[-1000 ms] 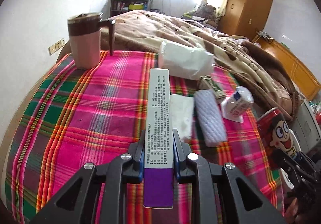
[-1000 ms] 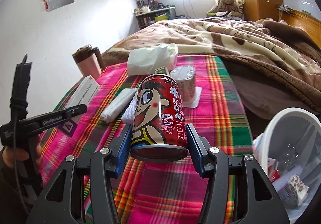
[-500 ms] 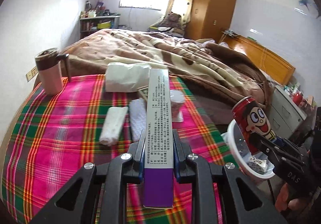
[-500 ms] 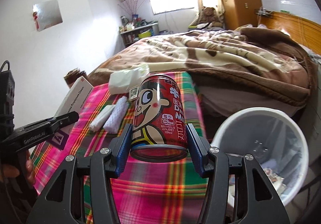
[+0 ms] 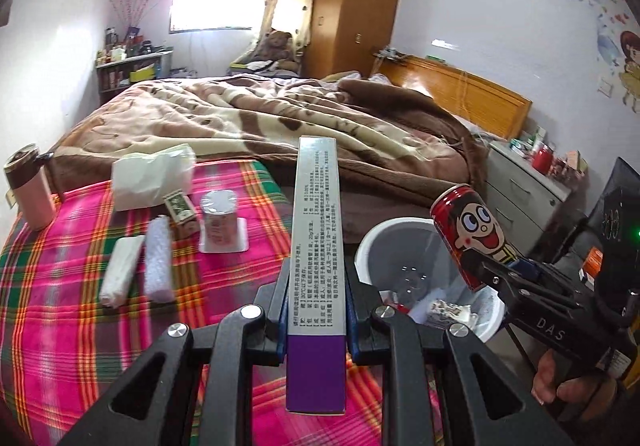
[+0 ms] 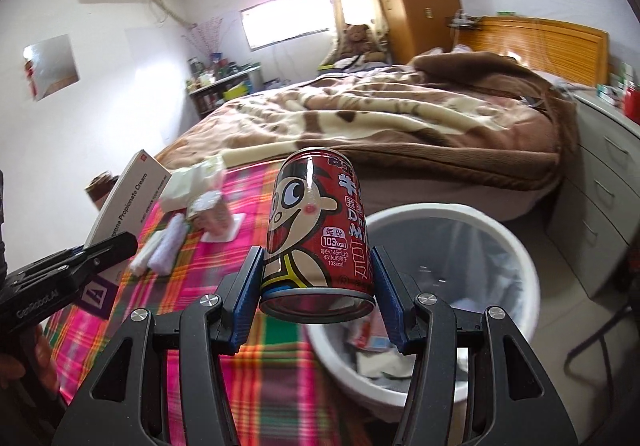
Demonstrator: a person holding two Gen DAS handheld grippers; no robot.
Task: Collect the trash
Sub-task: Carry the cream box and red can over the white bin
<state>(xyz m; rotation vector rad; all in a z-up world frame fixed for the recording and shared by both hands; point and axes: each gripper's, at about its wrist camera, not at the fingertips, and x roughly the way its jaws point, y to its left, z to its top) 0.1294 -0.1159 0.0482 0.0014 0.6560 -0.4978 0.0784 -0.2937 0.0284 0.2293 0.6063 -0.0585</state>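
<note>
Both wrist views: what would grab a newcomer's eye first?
The red cartoon can, clamped in the right gripper and held at the white trash bin. Next, the long purple-ended box pinched in the left gripper, over the pink plaid cloth where rolled tissues and a small cup remain.

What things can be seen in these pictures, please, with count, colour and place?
can: 1, red, in right hand-held gripper, at bin rim
box: 1, grey and purple, in left hand-held gripper
bin: 1, white, beside table, trash inside
table: 1, pink plaid cloth
mug: 1, pink and brown, table's far left
bag: 1, white, table's far edge
rolls: 2, white, mid table
cup: 1, sealed, pinkish, on white square
carton: 1, small, between bag and cup
bed: 1, brown blanket, behind table
left hand-held gripper: black, shut
right hand-held gripper: black, shut
</note>
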